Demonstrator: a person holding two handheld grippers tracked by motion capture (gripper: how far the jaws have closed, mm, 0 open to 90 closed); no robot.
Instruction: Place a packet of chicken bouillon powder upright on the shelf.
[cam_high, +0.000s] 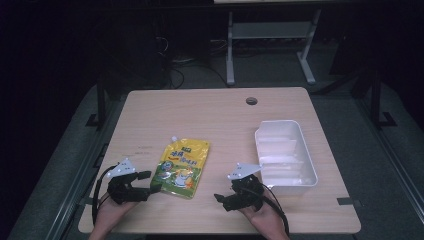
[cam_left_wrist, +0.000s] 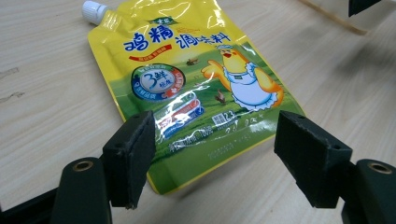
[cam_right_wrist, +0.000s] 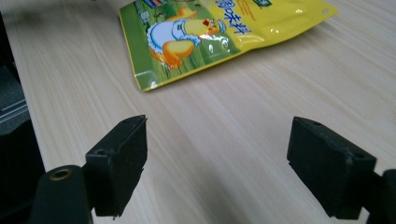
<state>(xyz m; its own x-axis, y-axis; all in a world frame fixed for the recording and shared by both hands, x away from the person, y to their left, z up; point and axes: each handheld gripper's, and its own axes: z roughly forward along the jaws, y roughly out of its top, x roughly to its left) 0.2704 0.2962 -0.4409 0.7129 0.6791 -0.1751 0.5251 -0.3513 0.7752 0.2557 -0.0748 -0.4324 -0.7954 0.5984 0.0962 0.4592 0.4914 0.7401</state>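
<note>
Item one, left gripper (cam_left_wrist: 215, 158): we note its jaws standing wide, black blocky pads with a matt, slightly rough face, straddling the bottom edge of the pouch without pressing on it.

Item two, yellow spouted pouch (cam_left_wrist: 187, 88): flat on the table (cam_high: 220, 107) toward its near left, white screw cap (cam_left_wrist: 95, 11) pointing away, glossy crinkled film printed with a cartoon chicken and a green field, sealed flat seams at the edges.

Item three, right gripper (cam_high: 220, 198): jaws likewise wide and empty, over bare pale wood-grain laminate, apart from the pouch.

Item four, white plastic tray (cam_high: 306, 152): oblong, smooth, shallow-walled, at the right.

Step in hand, as we judge it: approach for a pinch on the pouch's lower seam. Next move calls for lowering one pad under or onto the thin slippery edge, then closing firmly.
</note>
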